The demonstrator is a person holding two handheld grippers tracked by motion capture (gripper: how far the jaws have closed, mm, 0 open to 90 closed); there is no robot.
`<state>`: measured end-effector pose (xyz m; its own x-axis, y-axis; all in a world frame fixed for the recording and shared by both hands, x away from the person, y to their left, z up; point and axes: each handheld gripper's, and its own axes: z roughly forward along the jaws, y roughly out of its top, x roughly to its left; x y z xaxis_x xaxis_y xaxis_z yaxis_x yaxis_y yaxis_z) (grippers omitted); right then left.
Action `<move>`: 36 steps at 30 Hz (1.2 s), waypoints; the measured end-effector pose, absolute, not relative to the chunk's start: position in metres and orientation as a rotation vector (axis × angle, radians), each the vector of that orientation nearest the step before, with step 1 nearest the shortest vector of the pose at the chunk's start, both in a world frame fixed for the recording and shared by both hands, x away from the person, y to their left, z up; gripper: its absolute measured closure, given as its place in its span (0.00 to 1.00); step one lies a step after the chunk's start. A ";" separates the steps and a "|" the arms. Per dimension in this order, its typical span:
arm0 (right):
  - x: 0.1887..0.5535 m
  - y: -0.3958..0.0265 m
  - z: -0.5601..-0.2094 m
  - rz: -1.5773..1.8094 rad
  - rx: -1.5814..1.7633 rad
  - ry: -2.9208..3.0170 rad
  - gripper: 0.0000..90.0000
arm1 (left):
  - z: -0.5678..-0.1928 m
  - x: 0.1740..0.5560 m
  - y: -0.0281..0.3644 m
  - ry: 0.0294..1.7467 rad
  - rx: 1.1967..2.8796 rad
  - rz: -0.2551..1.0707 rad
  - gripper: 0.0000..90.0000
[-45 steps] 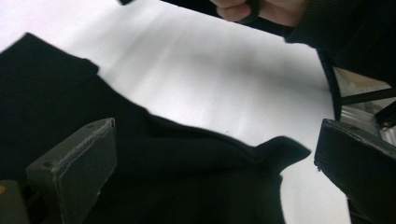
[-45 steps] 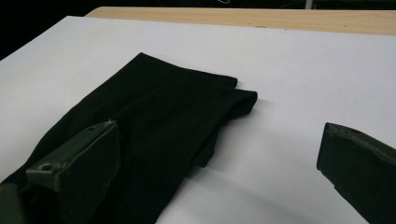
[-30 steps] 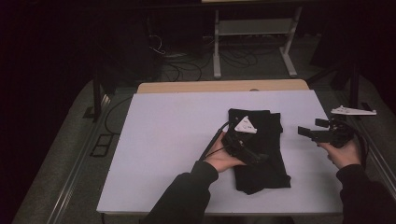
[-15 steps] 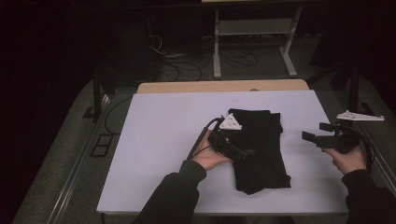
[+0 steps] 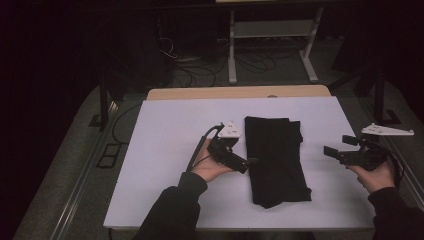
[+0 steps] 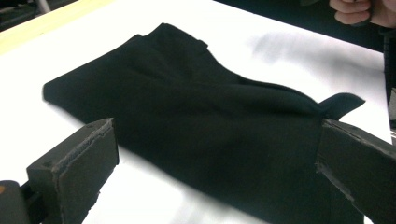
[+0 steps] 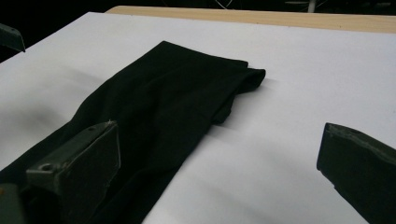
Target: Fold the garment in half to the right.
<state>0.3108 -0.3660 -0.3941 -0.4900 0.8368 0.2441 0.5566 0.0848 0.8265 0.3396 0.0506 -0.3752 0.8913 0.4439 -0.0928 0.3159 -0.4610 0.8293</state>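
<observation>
Black folded cloth garment [image 5: 276, 161], one piece, lies flat on the white rectangular surface [image 5: 165, 130], right of centre, long axis running away from the person; near end slightly rumpled with a corner sticking out. Left claw [image 5: 248, 162] sits just beside the garment's left edge, tips about at the fabric edge in the high view; can't tell if they touch. In the left gripper view its jaws stand wide apart, nothing between them, garment [image 6: 201, 116] right ahead with a small flap raised at the far corner. Right claw [image 5: 330, 151] is held off to the right, well apart from the garment, near the surface's right edge; jaws wide apart and empty in the right gripper view, folded garment [image 7: 154, 112] lying ahead-left. Nothing stands between either claw and the fabric. Count: one garment, two claws, two hands. Around: light wooden strip [image 5: 235, 93] along the far edge of the surface, a white metal frame stand [image 5: 272, 40] and loose cables [image 5: 200, 67] on the dark floor beyond.
</observation>
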 end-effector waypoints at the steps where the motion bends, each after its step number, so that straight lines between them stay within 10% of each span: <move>1: 0.310 -0.366 -0.394 1.364 1.384 2.074 0.00 | -0.375 0.340 0.054 0.553 2.084 0.167 0.00; 36: 0.277 -0.360 -0.407 1.379 1.350 2.121 0.00 | -0.391 0.331 0.136 0.689 2.016 0.212 0.00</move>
<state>0.2765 -0.3603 -0.4072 -0.5276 0.8136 0.2442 0.5533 0.1110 0.8255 0.3313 0.1356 -0.3907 0.8254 0.5499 -0.1276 0.3834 -0.3801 0.8417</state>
